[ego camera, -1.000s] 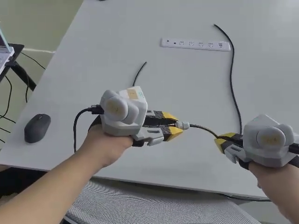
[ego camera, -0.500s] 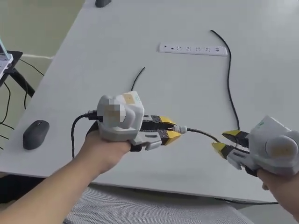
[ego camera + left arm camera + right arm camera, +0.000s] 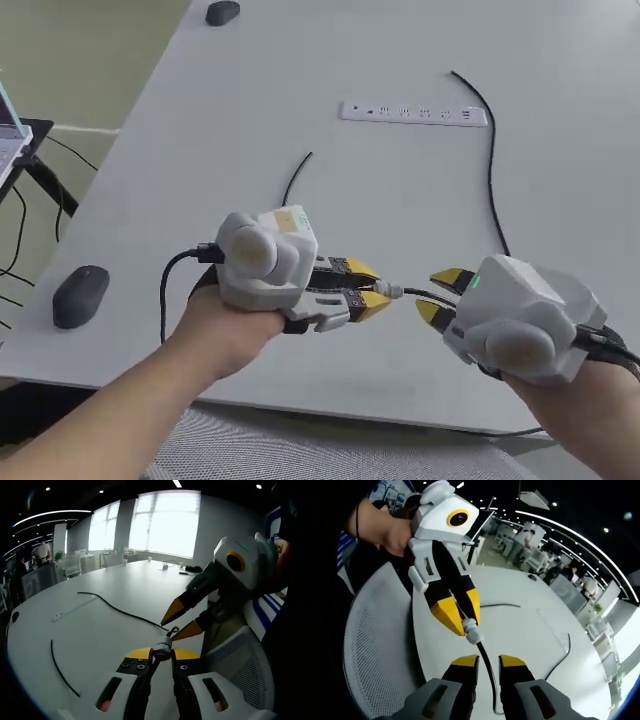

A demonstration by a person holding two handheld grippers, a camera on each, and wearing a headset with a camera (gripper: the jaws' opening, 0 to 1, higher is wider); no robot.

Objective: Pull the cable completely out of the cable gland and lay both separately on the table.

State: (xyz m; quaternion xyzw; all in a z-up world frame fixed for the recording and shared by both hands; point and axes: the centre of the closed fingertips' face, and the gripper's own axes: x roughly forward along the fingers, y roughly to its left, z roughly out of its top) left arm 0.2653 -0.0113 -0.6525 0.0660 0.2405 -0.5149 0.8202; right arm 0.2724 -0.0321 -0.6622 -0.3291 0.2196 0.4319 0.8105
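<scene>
Now the right gripper (image 3: 440, 293), jaws parted astride the cable (image 3: 487, 669), sits closer to the gland (image 3: 392, 292) clenched by the left gripper (image 3: 374, 285).

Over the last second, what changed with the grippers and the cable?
The right gripper let go of the black cable, opened, and moved left toward the cable gland. Its jaws now stand open on either side of the cable close to the gland. The left gripper stayed shut on the cable gland, with the cable still in it.
</scene>
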